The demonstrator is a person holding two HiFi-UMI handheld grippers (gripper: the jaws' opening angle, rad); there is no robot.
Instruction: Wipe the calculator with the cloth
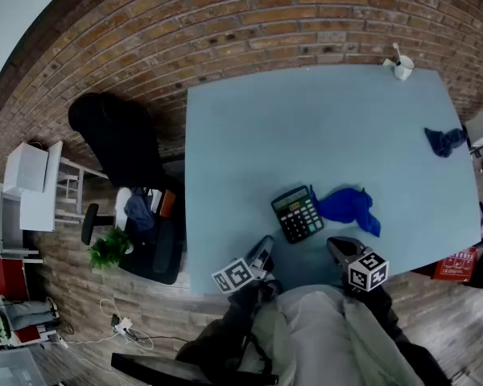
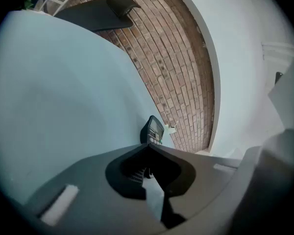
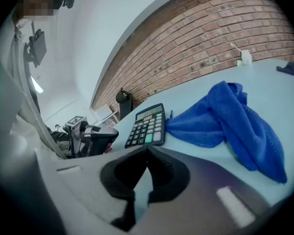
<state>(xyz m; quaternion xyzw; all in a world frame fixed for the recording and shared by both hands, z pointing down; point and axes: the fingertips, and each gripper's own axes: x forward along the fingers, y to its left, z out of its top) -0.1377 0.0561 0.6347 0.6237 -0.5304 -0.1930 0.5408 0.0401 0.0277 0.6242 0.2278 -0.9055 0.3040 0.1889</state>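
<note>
- Head view: camera above near edge of table (image 1: 322, 135), facing steeply down; whole tabletop in frame, far off.
- Left gripper view: camera on left gripper (image 1: 266, 248), low over tabletop, at 7 o'clock of calculator (image 1: 297, 213), facing it, near.
- Right gripper view: camera on right gripper (image 1: 336, 245), at calculator's 5 o'clock, low, close.
- Shared: calculator and brick wall (image 1: 225, 22) in all three views; cloth (image 1: 350, 207) in head and right gripper views only.

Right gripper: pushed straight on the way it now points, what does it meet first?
Probably the black desk calculator, dead ahead of the shut right gripper; the crumpled blue cloth lies off to the right. Tilted downward, it might touch the pale blue table first.
</note>
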